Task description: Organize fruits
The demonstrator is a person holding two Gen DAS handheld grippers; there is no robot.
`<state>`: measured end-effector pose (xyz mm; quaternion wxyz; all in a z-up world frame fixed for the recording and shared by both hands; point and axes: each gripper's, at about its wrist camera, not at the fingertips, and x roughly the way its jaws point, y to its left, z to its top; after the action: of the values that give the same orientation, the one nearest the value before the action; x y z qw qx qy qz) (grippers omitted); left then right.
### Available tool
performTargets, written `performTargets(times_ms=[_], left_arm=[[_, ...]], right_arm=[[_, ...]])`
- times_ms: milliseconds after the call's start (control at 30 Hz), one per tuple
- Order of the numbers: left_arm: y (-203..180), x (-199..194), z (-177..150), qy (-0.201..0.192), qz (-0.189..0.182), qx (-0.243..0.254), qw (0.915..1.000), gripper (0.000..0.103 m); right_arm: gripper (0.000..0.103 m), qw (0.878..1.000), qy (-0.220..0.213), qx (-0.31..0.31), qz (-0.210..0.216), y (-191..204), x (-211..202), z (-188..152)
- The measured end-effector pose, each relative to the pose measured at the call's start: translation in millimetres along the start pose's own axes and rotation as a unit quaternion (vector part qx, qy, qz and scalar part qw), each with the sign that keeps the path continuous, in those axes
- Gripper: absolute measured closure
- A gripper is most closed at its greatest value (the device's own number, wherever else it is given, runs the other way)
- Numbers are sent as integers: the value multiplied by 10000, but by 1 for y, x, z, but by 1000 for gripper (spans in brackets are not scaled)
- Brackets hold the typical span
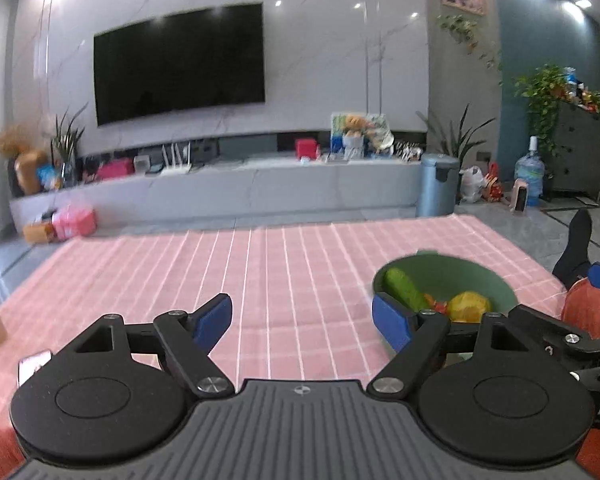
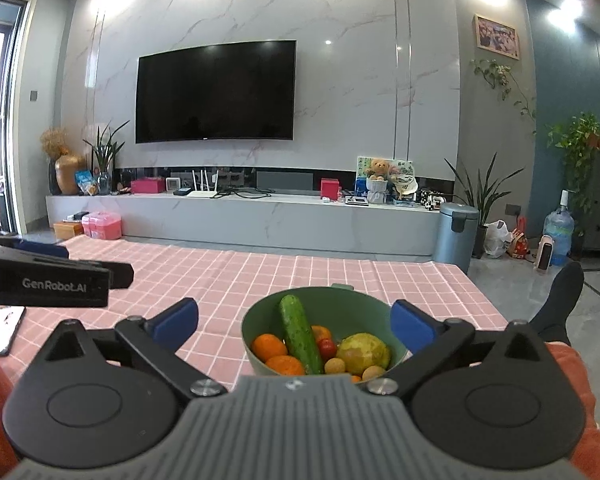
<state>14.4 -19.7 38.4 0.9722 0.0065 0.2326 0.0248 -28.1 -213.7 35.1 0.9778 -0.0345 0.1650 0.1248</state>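
Note:
A green bowl sits on the pink checked tablecloth, directly between my right gripper's fingers in the right wrist view. It holds a cucumber, oranges, a yellow-green pear, a small tomato and small round brown fruits. My right gripper is open and empty, close above the bowl's near side. My left gripper is open and empty over bare cloth; the bowl lies by its right finger, with the cucumber and pear showing.
The pink tablecloth covers the table. A phone lies at the left edge, below the left gripper's body. A TV bench, a bin and plants stand beyond. A person's dark-socked foot rests at the right.

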Motion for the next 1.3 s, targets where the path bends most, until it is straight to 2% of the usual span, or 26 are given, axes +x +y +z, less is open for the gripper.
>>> performTargets(times_ms=[133, 333, 600, 1300], left_arm=[[4, 6, -11, 213, 27, 0, 9998, 9], [9, 15, -26, 458, 64, -5, 9989, 9], [5, 24, -39, 773, 8, 97, 9970, 9], [16, 18, -32, 838, 19, -13, 9965, 9]], right_arm=[[5, 9998, 131, -131, -50, 4, 11, -10], [5, 9988, 478, 17, -31, -1, 32, -22], [5, 9973, 730, 32, -84, -2, 47, -32], [5, 9973, 705, 152, -100, -1, 46, -35]])
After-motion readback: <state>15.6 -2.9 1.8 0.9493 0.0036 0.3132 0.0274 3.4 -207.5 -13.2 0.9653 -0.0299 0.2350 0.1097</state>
